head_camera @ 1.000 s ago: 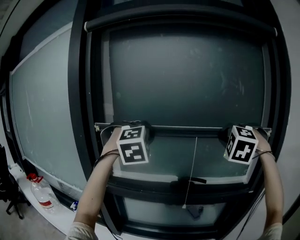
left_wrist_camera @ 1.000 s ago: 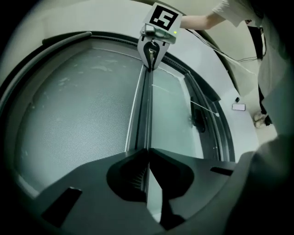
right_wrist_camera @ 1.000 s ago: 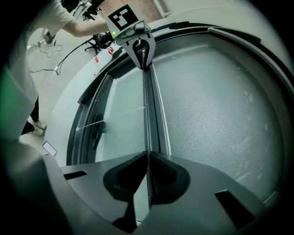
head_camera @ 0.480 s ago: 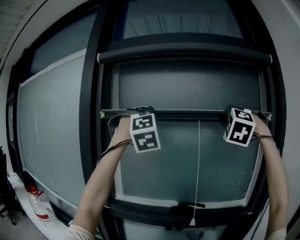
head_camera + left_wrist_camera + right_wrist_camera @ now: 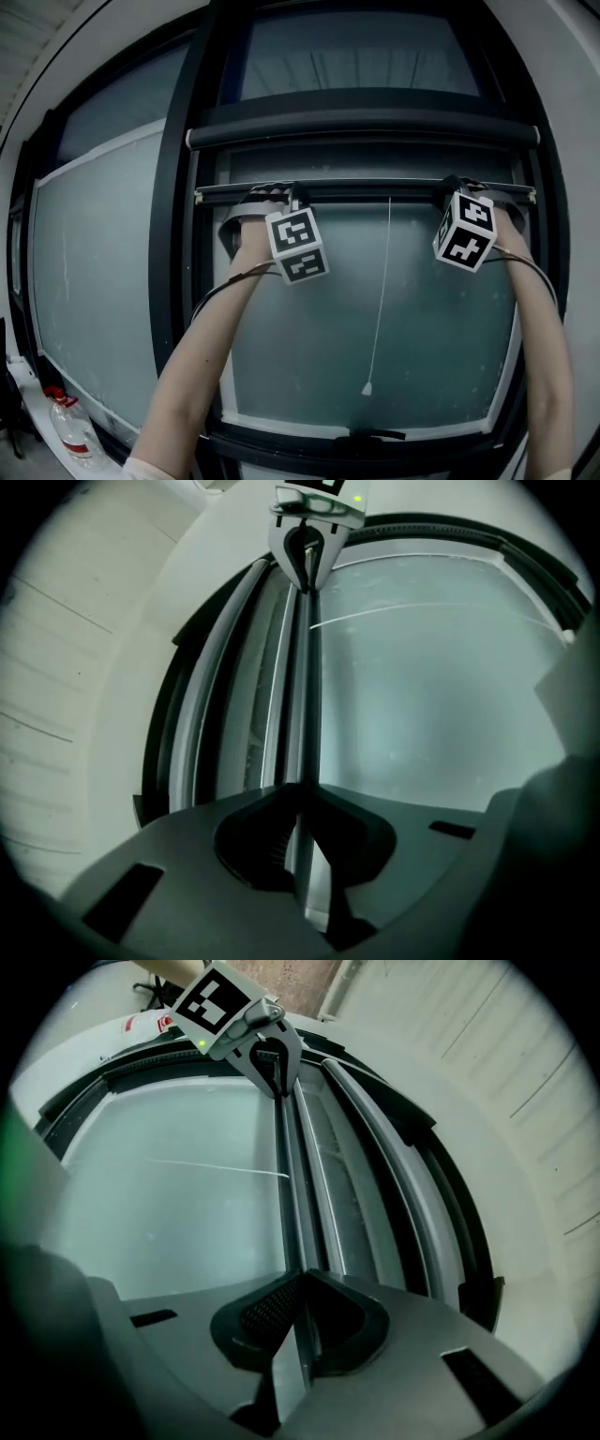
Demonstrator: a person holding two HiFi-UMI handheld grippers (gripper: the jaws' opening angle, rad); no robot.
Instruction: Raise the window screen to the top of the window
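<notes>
Head view shows the left gripper [image 5: 287,194] and the right gripper [image 5: 457,189] each squeezed tight on the thin bottom bar [image 5: 366,191] of the window screen [image 5: 366,164]. The bar sits high on the window, just under the dark roller [image 5: 366,127]. A white cord [image 5: 382,281] hangs from its middle.

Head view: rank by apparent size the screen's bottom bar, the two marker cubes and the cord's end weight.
Largest: bottom bar.
Then: left cube and right cube, alike, unranked.
Smallest: cord weight.
</notes>
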